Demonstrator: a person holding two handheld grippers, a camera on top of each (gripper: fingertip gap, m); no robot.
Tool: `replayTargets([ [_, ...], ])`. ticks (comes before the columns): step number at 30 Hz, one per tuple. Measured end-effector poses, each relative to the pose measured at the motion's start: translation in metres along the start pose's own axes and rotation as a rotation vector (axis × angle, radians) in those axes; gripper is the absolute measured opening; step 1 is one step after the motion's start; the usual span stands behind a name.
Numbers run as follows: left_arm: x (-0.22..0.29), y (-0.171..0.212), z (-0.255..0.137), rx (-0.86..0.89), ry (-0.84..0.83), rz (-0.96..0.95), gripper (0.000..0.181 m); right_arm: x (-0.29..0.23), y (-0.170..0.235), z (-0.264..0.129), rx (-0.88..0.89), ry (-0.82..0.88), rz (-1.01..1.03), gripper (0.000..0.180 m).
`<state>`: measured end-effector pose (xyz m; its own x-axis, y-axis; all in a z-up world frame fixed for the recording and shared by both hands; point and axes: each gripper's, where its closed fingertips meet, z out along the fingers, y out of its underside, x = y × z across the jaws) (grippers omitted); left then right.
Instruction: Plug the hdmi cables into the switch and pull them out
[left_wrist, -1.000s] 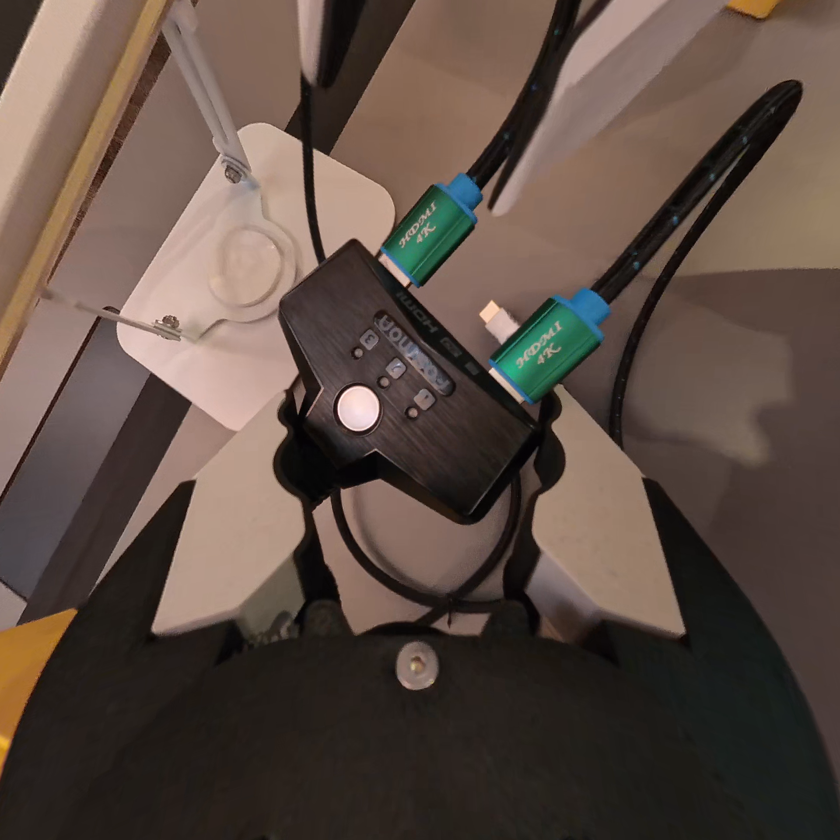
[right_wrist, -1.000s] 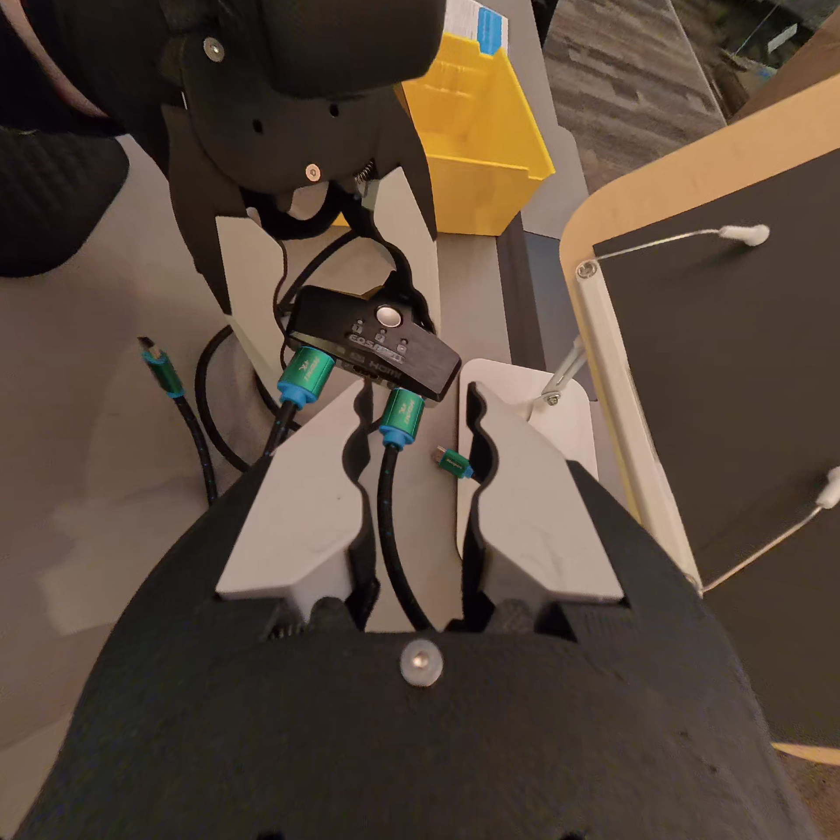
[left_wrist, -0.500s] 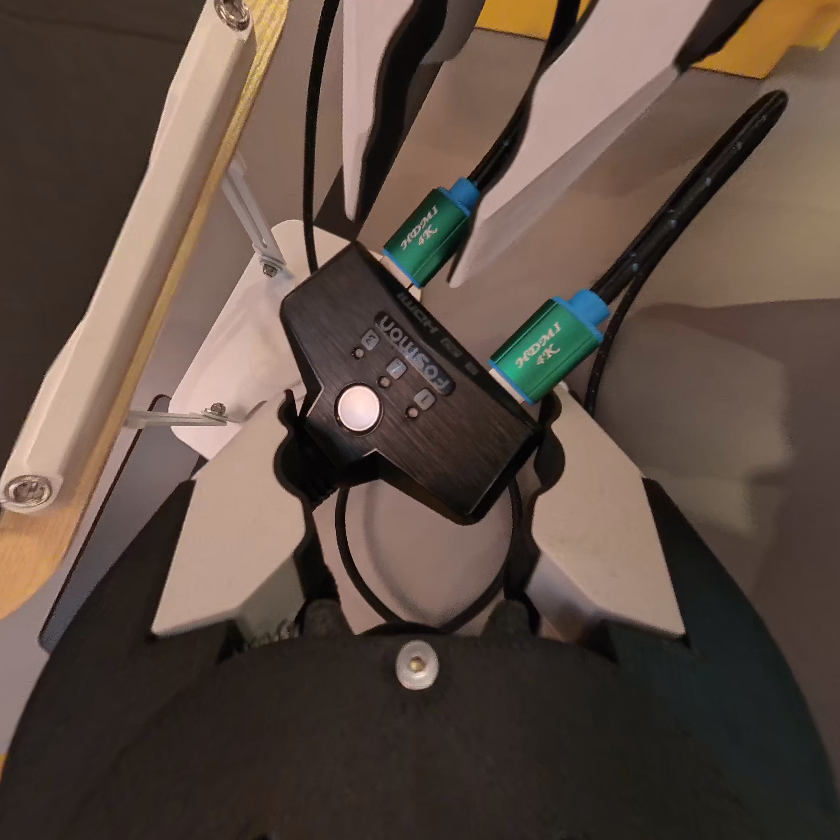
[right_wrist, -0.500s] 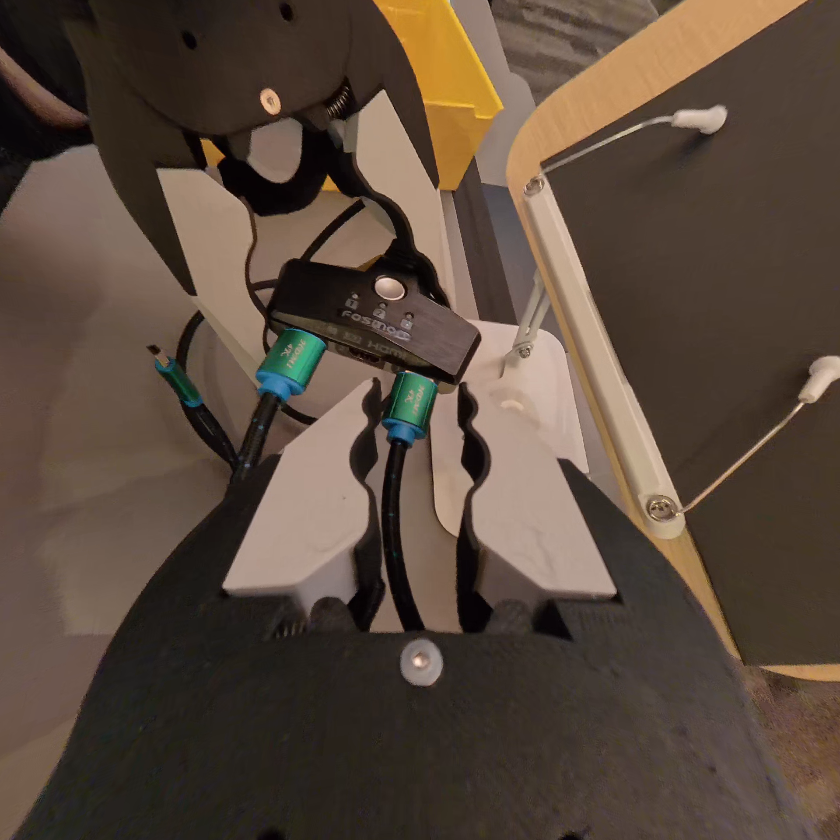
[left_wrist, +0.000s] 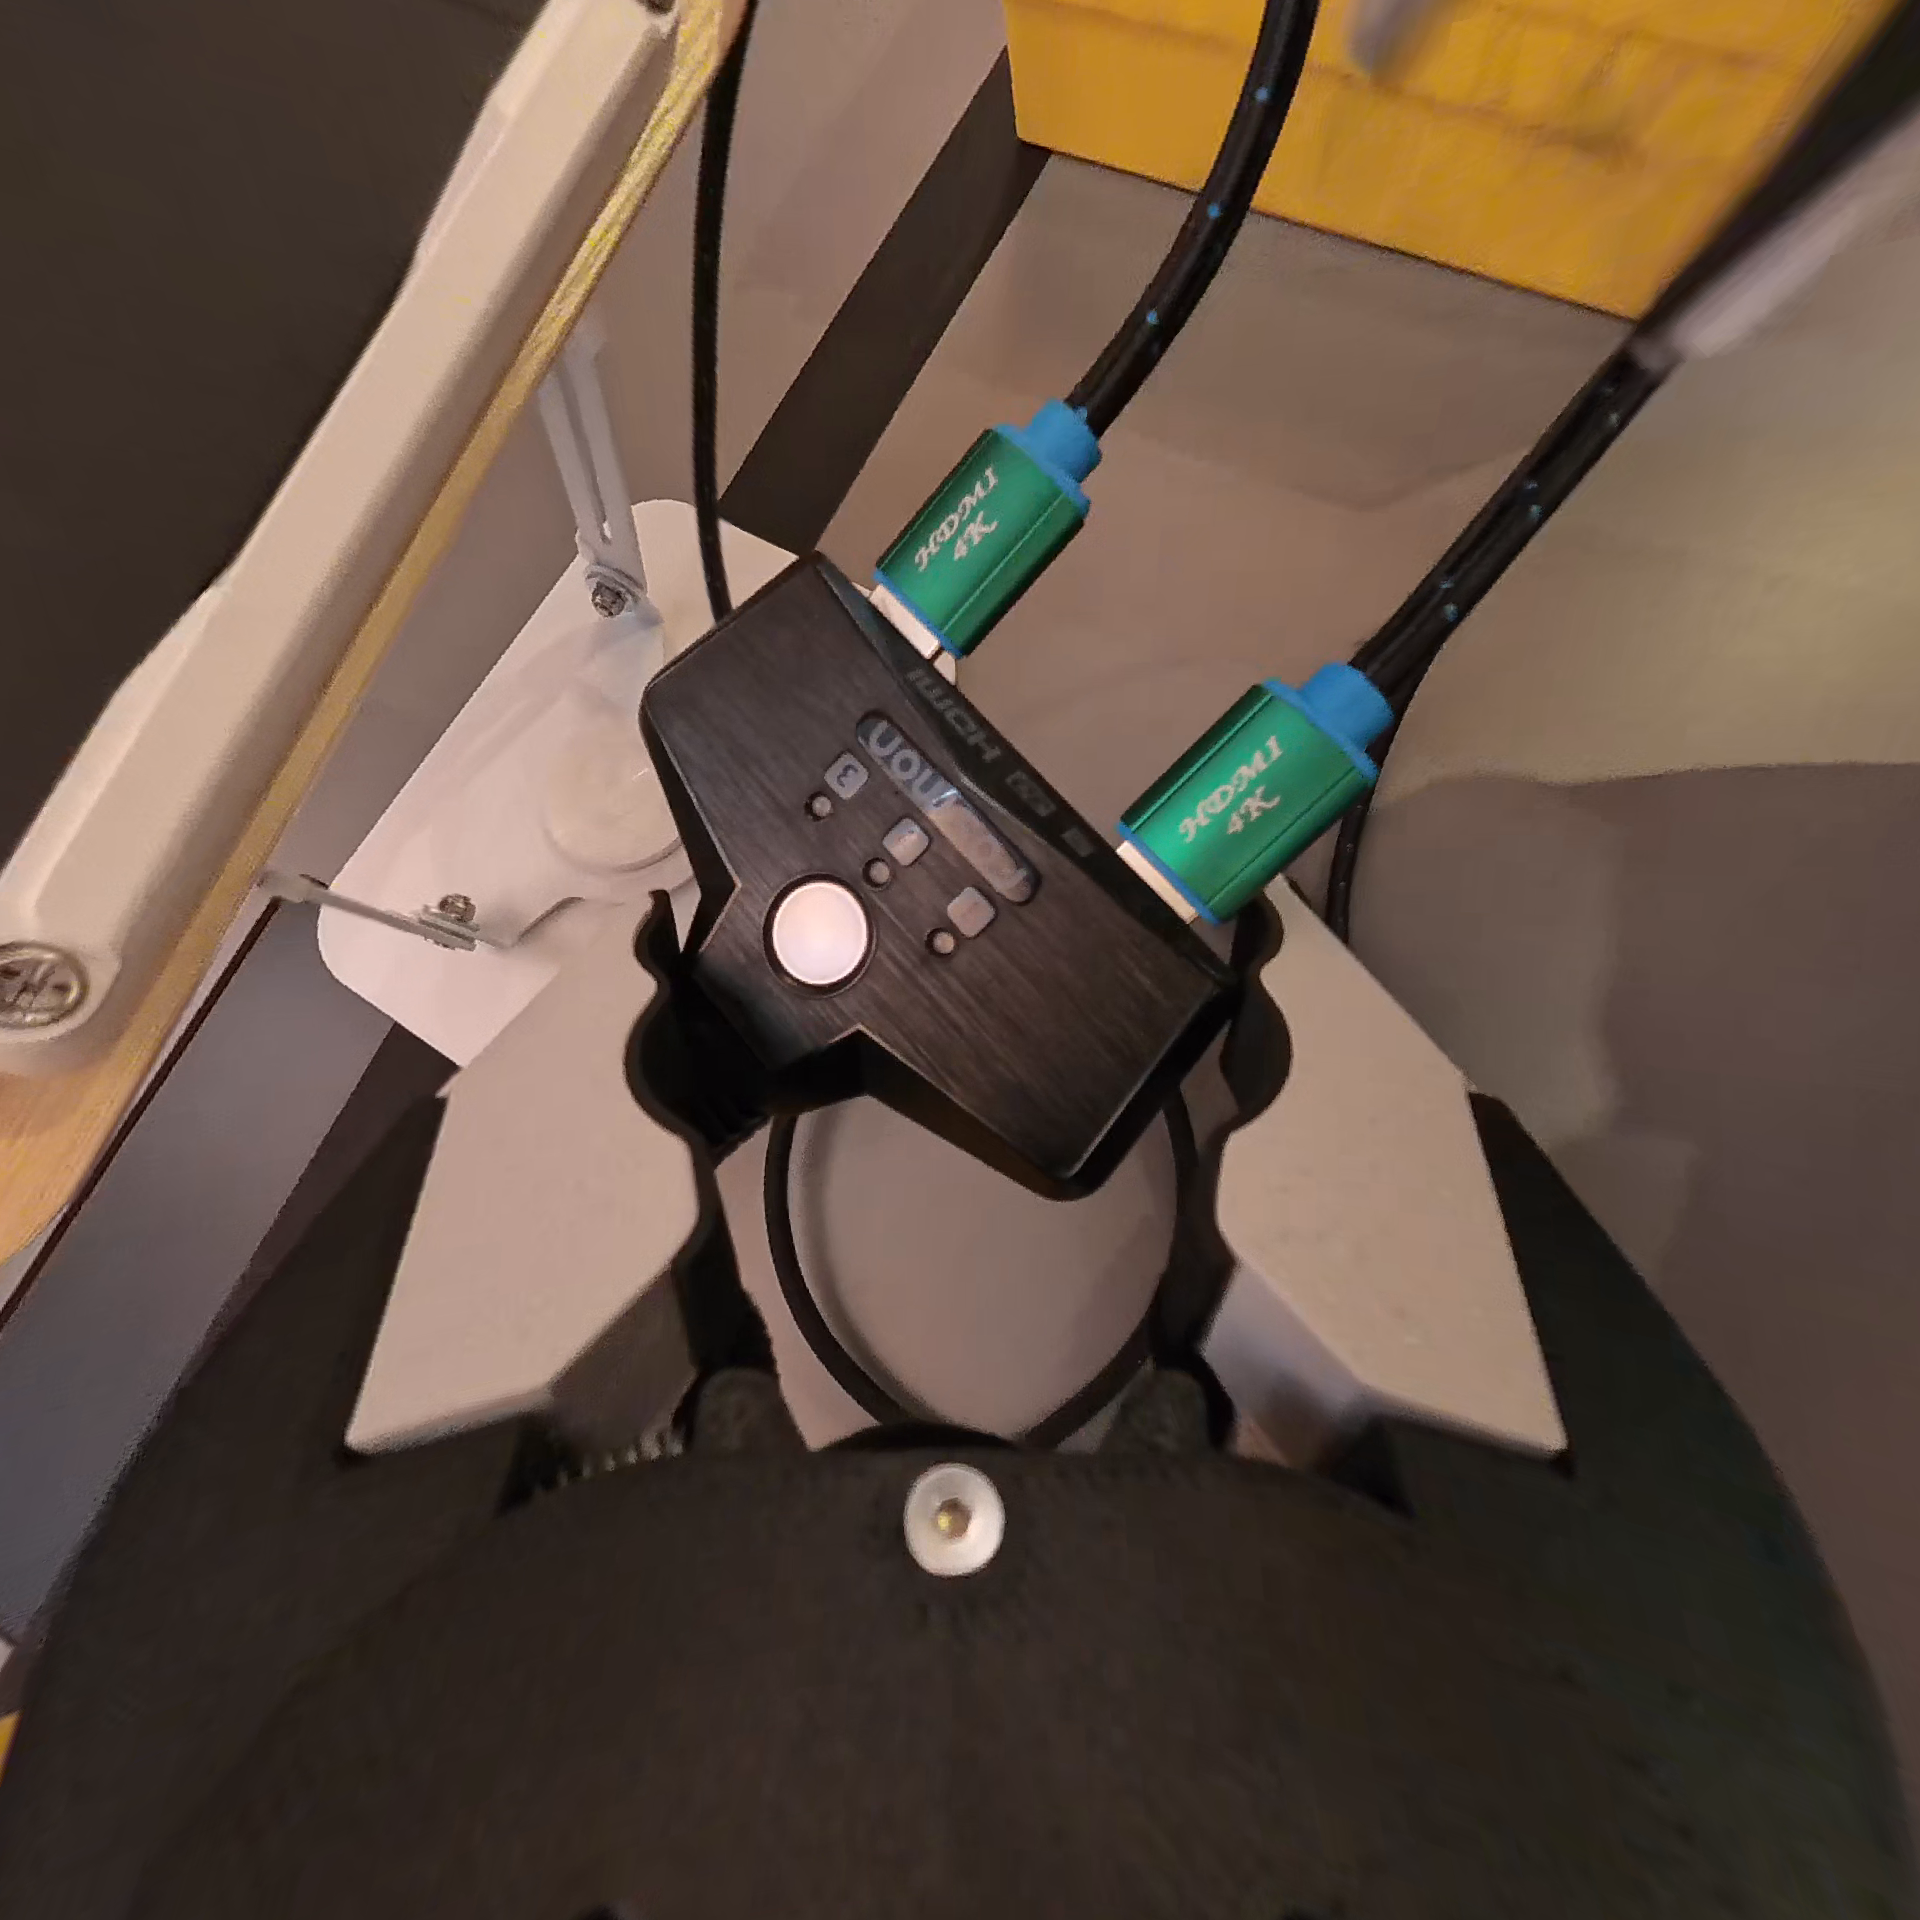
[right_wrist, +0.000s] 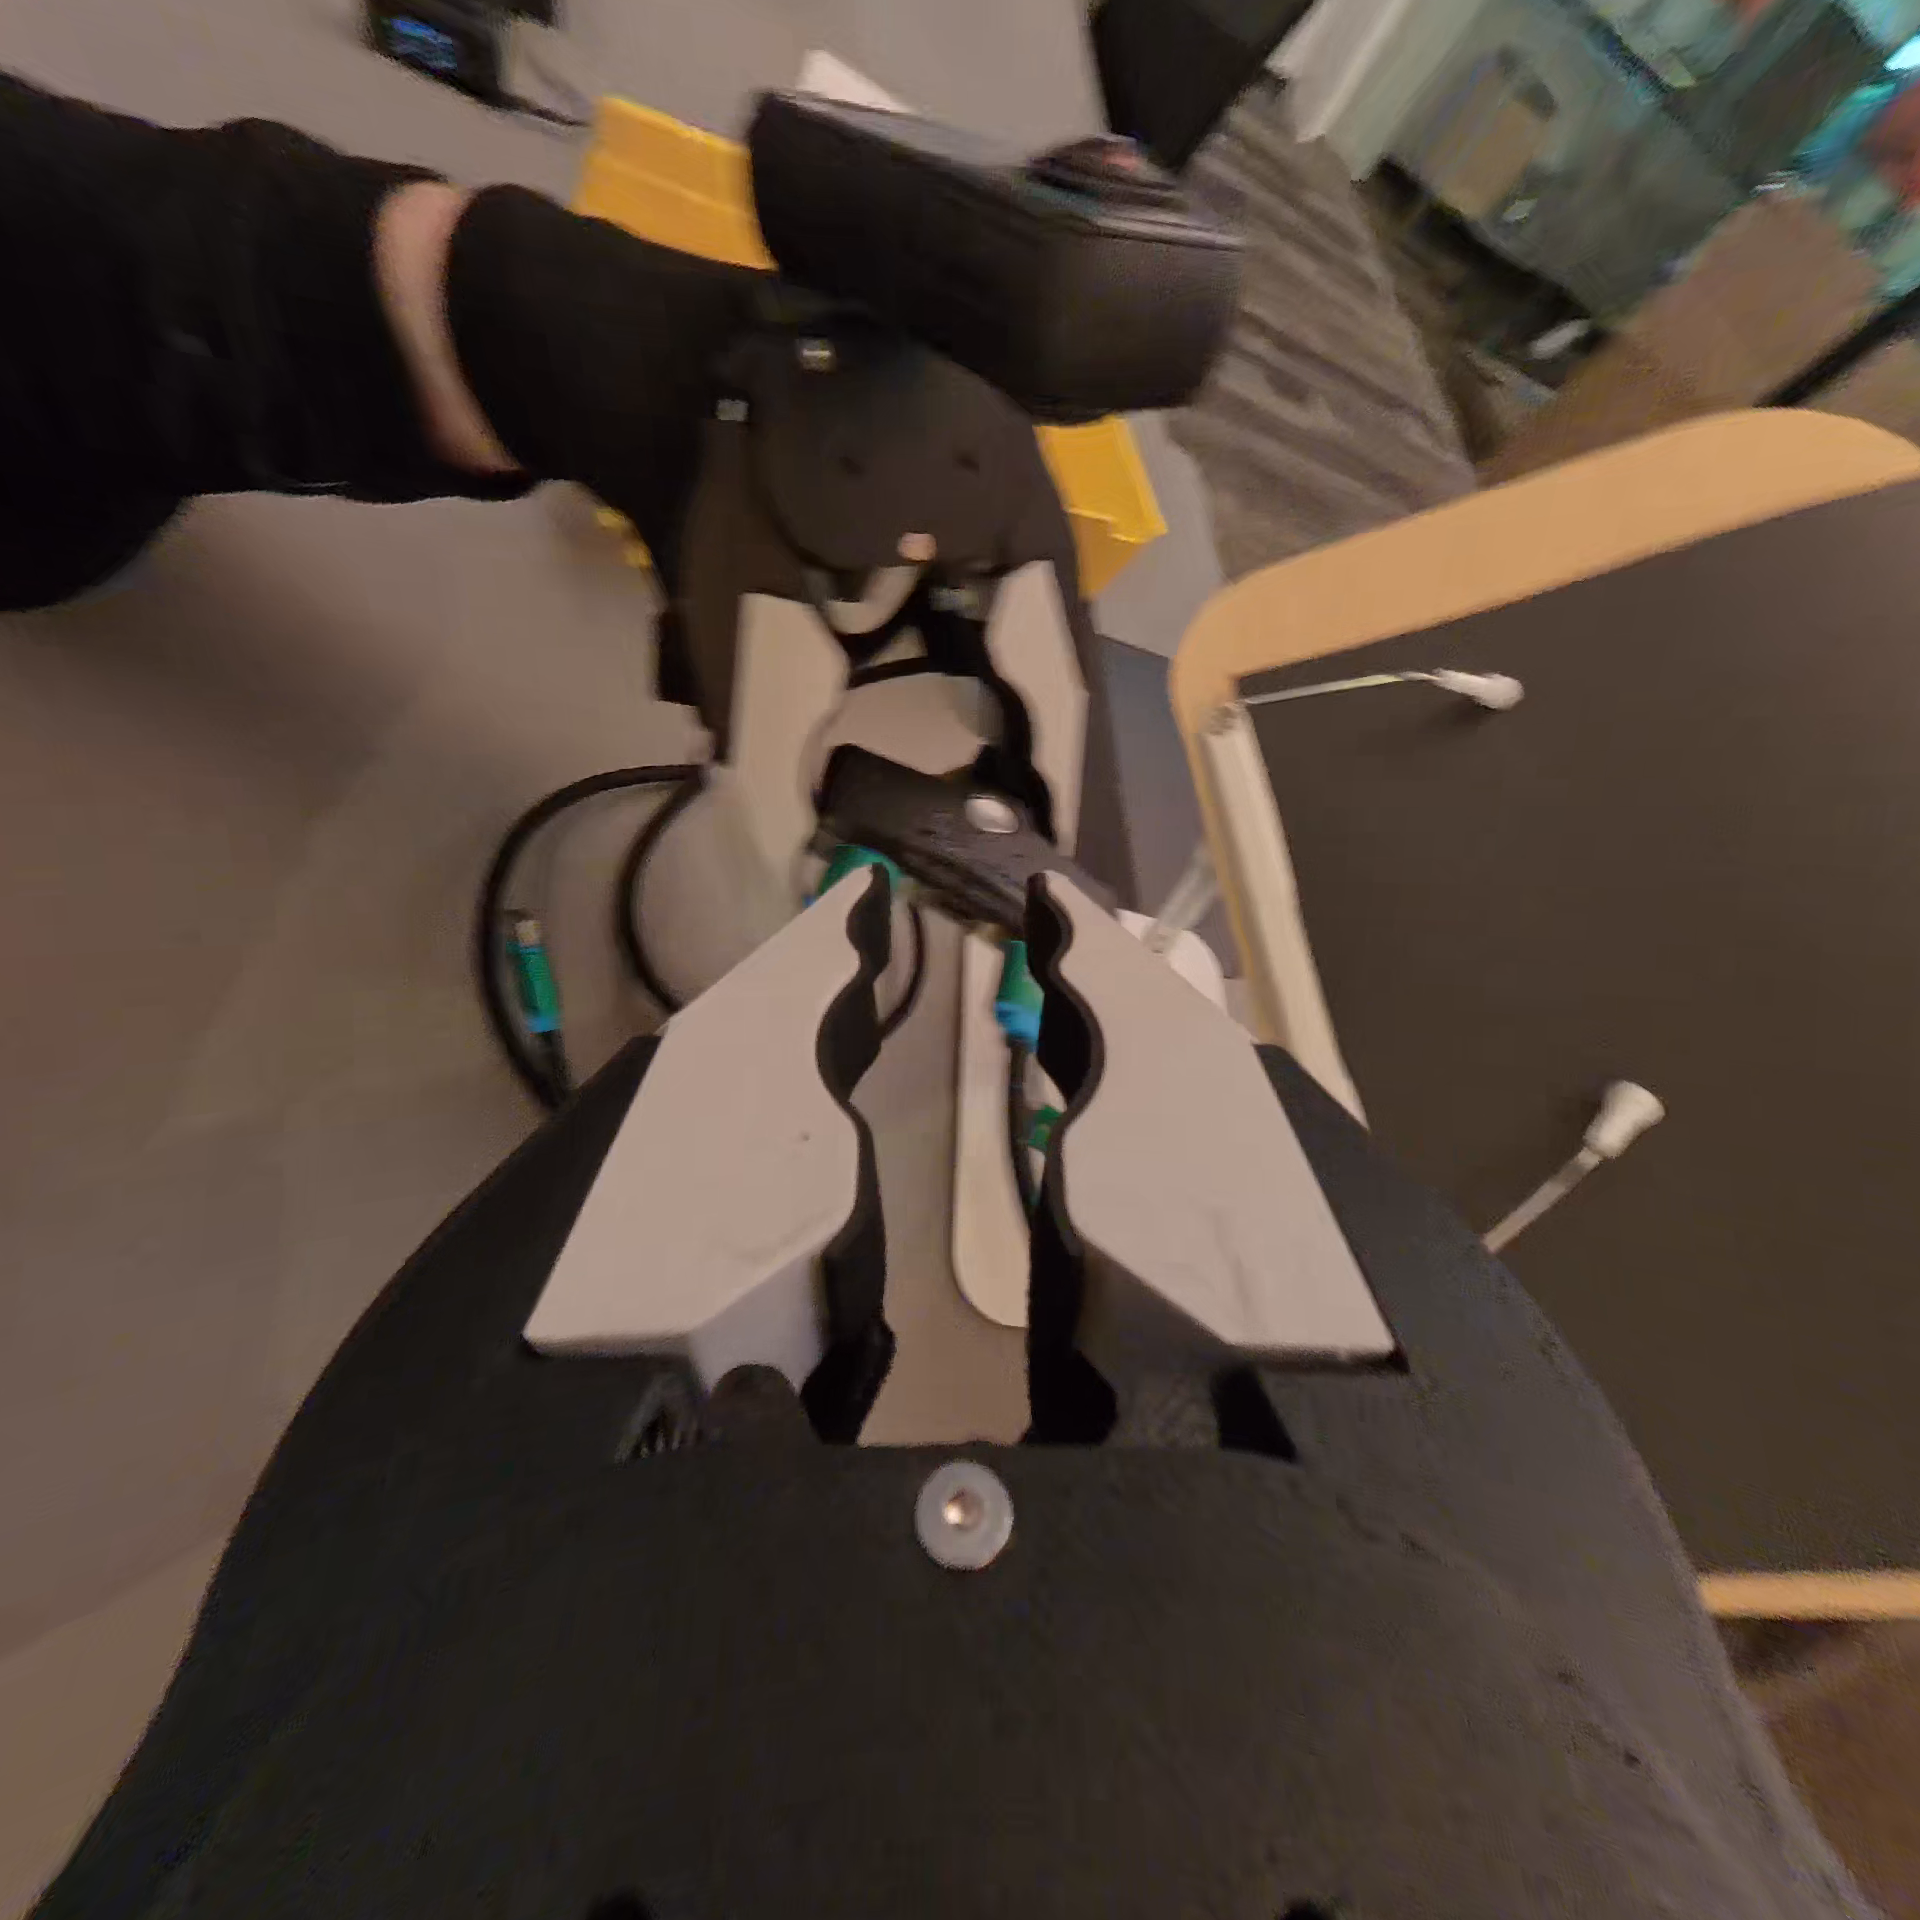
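Squarely between the white fingers of the left gripper (left_wrist: 951, 997) sits the black HDMI switch (left_wrist: 935, 935), clenched at its narrow rear end, with its round silver button facing the camera and its own thin black lead looping back toward six o'clock inside the jaws. Two green-shelled HDMI plugs with blue collars are seated in the switch's far edge: the upper plug (left_wrist: 982, 545) leaves toward one o'clock, and the lower plug (left_wrist: 1247, 805) sits at about three o'clock from the button, just beside the right-hand finger; their braided black cables run up toward twelve and one o'clock. A yellow bin (left_wrist: 1455, 135) fills the top of that view, and a white plate (left_wrist: 436, 935) with metal brackets lies at nine o'clock from the switch. From the right wrist view, the right gripper (right_wrist: 956, 899) hangs just short of the switch (right_wrist: 935, 842), its fingers parted and grasping nothing, tips either side of the switch's near edge. A gloved hand (right_wrist: 561, 343) carries the left gripper at eleven o'clock. A loose green plug (right_wrist: 530, 977) lies on the grey table (right_wrist: 260, 831) at nine o'clock, well apart from the switch. A dark board with a wooden rim (right_wrist: 1558, 935) stands at three o'clock.
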<state>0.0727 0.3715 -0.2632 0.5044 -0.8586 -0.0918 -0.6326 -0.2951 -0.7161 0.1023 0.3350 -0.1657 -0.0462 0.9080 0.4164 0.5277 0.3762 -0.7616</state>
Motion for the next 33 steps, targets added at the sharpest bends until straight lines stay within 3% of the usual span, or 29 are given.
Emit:
replayTargets([
  [6,0.001,-0.001,-0.002,-0.001,-0.004,-0.006,0.104,-0.014,0.027,0.026,-0.22,-0.07,0.074,0.031],
  [14,0.005,0.001,0.005,-0.018,0.002,0.0,0.104,-0.022,0.036,0.026,-0.22,-0.159,0.264,0.033],
  [22,0.006,0.001,0.015,-0.031,-0.009,-0.032,0.104,-0.03,0.047,0.022,-0.268,-0.196,0.294,0.043],
  [26,0.006,0.001,0.019,-0.034,-0.002,-0.07,0.104,-0.032,0.058,0.031,-0.351,-0.192,0.288,0.04],
  [33,0.005,0.005,0.027,-0.049,-0.013,-0.091,0.104,-0.033,0.061,0.047,-0.291,-0.267,0.396,0.03],
])
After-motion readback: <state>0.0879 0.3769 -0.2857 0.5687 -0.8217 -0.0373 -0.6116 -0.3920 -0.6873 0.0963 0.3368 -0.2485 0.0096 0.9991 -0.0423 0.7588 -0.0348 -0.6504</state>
